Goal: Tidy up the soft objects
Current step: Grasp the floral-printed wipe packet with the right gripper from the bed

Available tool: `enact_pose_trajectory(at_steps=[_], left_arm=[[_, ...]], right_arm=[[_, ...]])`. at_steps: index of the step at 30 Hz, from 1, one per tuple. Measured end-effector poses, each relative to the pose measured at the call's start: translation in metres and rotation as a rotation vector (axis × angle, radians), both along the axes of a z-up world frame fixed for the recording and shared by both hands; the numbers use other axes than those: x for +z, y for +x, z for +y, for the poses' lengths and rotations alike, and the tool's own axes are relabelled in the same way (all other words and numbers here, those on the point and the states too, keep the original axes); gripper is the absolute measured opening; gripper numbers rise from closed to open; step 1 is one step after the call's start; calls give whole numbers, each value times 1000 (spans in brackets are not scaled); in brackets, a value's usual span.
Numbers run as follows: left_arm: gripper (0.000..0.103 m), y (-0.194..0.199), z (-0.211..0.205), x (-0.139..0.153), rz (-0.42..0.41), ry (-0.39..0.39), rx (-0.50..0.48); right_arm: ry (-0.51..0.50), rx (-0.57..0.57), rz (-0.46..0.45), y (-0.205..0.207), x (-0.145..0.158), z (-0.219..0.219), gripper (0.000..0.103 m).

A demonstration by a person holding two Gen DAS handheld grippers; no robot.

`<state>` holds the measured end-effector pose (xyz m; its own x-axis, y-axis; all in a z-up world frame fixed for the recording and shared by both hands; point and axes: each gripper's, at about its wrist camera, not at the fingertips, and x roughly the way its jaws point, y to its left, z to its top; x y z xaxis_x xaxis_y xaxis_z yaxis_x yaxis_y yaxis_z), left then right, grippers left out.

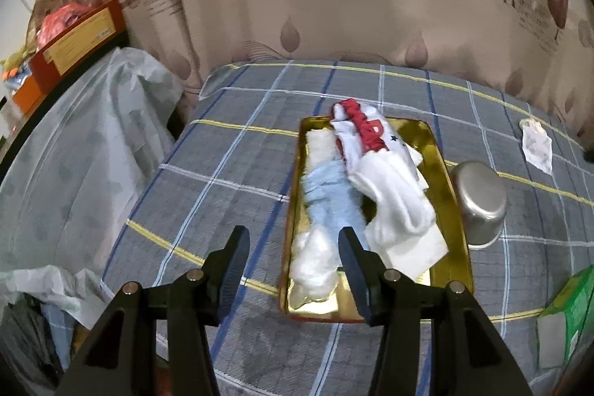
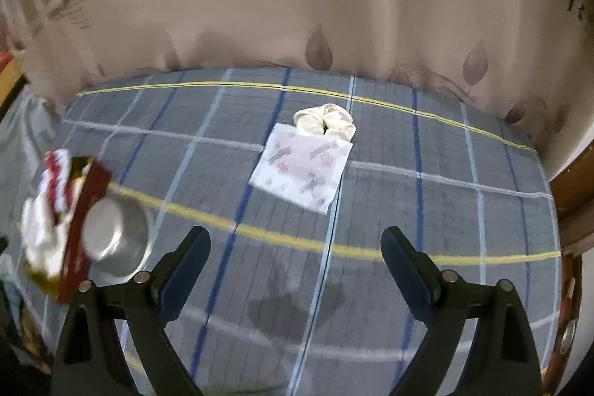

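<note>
Remaining loose items: a folded patterned cloth (image 2: 302,167) and a cream scrunchie (image 2: 326,122) lie on the plaid-covered bed (image 2: 464,210). The scrunchie touches the cloth's far edge. Both sit straight ahead of the right gripper (image 2: 296,253), roughly on its centre line and well beyond its fingertips. The cloth lies as a tilted square, one corner toward the gripper; its slightly longer run goes from upper left to lower right in the right wrist view.

Right gripper: jaws spread wide, nothing between them, bare bedcover below. Left gripper (image 1: 293,249): jaws also apart and empty, positioned over the near end of the gold tray (image 1: 458,210), with its right finger over the tray's contents.

Tray contents: a white and red sock (image 1: 365,132), a light blue rolled cloth (image 1: 330,195), a white plush wad (image 1: 313,262) and a cream piece at the far left. These appear already sorted. An overturned metal bowl (image 1: 480,201) stands just beside the tray's right edge.

Assessment: the right hand is the nearer to the cloth and scrunchie; in the left wrist view the cloth (image 1: 536,145) shows only far to the right, past the bowl. The coming move appears to be a forward reach by the right gripper. The tray lies to that gripper's left, so a carry back would cross over the bowl. Risk: the thin cloth may resist pinching flat against the bedcover.
</note>
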<state>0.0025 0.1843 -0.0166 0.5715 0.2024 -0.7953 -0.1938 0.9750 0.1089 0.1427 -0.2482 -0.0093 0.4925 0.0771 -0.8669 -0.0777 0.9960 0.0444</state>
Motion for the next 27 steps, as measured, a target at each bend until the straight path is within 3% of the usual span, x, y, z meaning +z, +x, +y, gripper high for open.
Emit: enact_pose_trajectory(at_steps=[5,10,17,20,23,25,27], left_arm=[[51,14,-6,-3,17,7,-15],[51,27,-4,-9,39,1,-12],[51,39,-2,-20,67,-2,-14],[51,43,-4,-25,80,0,-16],[51,45,-6,-27,84,0,-19],[51,45,-7,-26,83,-3,-20],[51,45,-10,-26,86,-4,-20]], right_arm=[[-9,-57,53,54,-36,3,97],[28,-202,124,102,-72,-6,100],[87,-274,164,124,-101,-4,102],[44,-258,164,123,-112,6,98],[-23,-232,139,116,-113,13,84],[-21,-201,118,111,-109,16,54],[-24,-189,105,105,-103,17,46]])
